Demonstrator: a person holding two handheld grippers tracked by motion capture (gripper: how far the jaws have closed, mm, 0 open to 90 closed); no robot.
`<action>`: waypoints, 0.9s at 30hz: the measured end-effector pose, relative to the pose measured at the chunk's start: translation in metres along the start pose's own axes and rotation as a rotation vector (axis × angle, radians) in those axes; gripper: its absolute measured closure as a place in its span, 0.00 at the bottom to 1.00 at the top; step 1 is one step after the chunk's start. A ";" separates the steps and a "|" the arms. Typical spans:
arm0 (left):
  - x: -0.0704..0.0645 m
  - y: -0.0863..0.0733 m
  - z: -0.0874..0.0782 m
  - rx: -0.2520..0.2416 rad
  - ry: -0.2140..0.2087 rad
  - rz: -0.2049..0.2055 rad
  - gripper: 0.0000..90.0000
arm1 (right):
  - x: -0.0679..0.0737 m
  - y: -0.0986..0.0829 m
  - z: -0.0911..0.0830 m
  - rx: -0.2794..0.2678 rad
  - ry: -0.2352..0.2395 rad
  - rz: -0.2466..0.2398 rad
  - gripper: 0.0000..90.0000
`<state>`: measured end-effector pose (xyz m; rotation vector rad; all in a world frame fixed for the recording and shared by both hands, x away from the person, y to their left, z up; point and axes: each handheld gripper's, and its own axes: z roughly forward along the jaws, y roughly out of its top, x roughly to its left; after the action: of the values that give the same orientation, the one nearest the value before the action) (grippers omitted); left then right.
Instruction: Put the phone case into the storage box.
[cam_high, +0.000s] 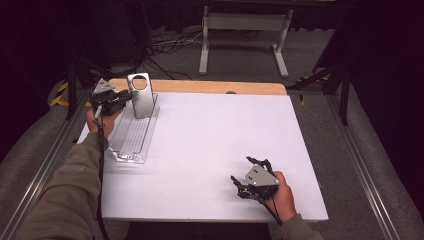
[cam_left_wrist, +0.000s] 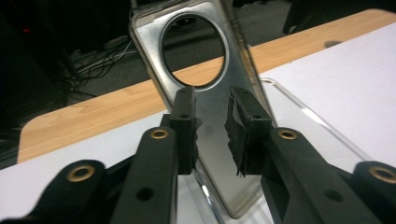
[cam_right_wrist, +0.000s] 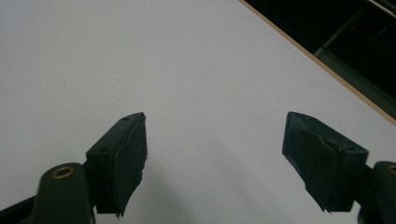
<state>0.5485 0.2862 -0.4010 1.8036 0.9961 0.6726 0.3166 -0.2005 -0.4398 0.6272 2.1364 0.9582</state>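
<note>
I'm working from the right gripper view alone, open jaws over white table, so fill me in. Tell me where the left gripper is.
Observer: The left gripper is at the far left of the table, beside a metal plate with a round hole.
Operator: Describe how that plate sits.
Observer: It stands on end at the far end of a clear tray.
Operator: Report the left jaws.
Observer: In the left gripper view they are slightly apart and the plate shows in the gap. I cannot tell whether they touch it.
</note>
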 end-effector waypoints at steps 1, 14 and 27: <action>-0.001 0.000 -0.003 -0.004 -0.004 0.000 0.79 | -0.001 0.000 0.000 0.001 -0.001 0.004 0.25; -0.018 0.002 -0.026 -0.051 -0.040 0.018 0.75 | -0.004 0.005 0.000 -0.034 -0.006 0.023 0.26; -0.033 0.002 -0.032 -0.033 -0.090 0.069 0.63 | -0.013 0.008 0.005 -0.067 0.020 0.060 0.27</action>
<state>0.5077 0.2725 -0.3865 1.8300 0.8619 0.6401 0.3300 -0.2020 -0.4309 0.6541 2.1038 1.0687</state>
